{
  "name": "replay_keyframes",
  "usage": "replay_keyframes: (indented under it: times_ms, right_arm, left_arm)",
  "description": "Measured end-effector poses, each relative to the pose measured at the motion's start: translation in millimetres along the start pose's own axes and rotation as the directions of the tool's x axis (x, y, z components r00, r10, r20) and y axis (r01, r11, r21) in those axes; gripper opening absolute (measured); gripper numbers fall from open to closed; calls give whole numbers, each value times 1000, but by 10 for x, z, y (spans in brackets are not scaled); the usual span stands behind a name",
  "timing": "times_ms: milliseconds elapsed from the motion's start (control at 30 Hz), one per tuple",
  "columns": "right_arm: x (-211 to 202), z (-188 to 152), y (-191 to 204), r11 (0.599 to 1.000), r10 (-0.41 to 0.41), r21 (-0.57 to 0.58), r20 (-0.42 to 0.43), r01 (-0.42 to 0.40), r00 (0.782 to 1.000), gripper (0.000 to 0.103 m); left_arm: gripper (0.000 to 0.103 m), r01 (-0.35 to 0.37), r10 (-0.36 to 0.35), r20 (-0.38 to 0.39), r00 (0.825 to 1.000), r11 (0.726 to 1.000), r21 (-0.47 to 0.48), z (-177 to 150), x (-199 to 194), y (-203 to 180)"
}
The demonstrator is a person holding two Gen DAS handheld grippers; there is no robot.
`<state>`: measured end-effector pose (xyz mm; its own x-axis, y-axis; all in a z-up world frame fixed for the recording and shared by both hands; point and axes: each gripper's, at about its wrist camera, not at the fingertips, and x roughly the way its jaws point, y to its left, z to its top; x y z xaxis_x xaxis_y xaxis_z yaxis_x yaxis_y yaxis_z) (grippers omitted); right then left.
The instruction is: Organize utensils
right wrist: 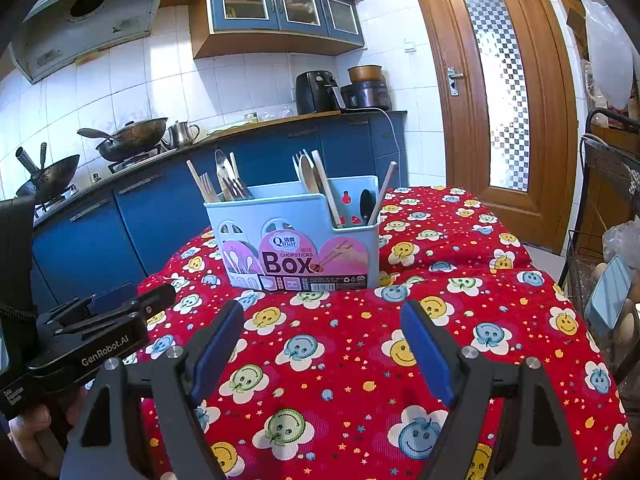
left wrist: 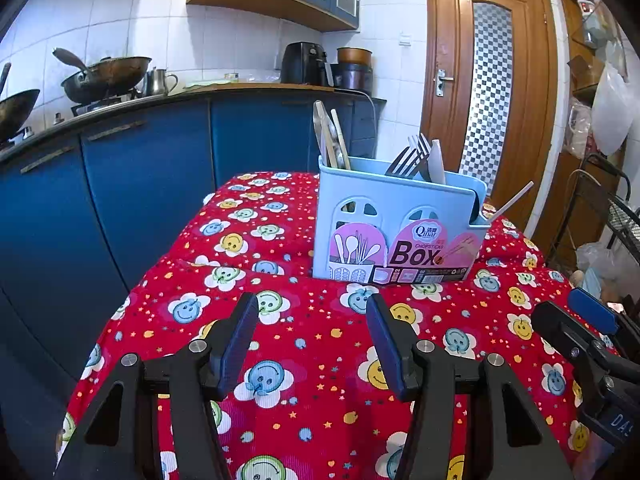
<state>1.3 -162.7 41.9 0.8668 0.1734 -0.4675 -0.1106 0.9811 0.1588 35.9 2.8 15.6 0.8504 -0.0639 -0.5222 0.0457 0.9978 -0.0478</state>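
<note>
utensil box (right wrist: 298, 240) upright mid-surface (right wrist: 360, 360), label facing both grippers, so compartments are reachable | utensils (right wrist: 320, 178) stand sorted inside | left gripper (left wrist: 312, 344) fingers spread, empty | right gripper (right wrist: 322, 354) fingers spread, empty, likely standing off

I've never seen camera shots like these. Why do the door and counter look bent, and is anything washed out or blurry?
Left wrist view: the fisheye lens bows the door and counter, with dark corners. Right wrist view: same bending; the wall tiles glare white. Both views: the utensil box is sharp.
</note>
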Motion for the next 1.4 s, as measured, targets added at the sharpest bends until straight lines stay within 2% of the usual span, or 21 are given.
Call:
replay_keyframes:
  times_ms: [1400]
  right_arm:
    - [-38,114,45,1000,1,-7,13,-1,1000,82]
  left_arm:
    - [58,8,-7,27,1000,1000,-10,54,-104,11]
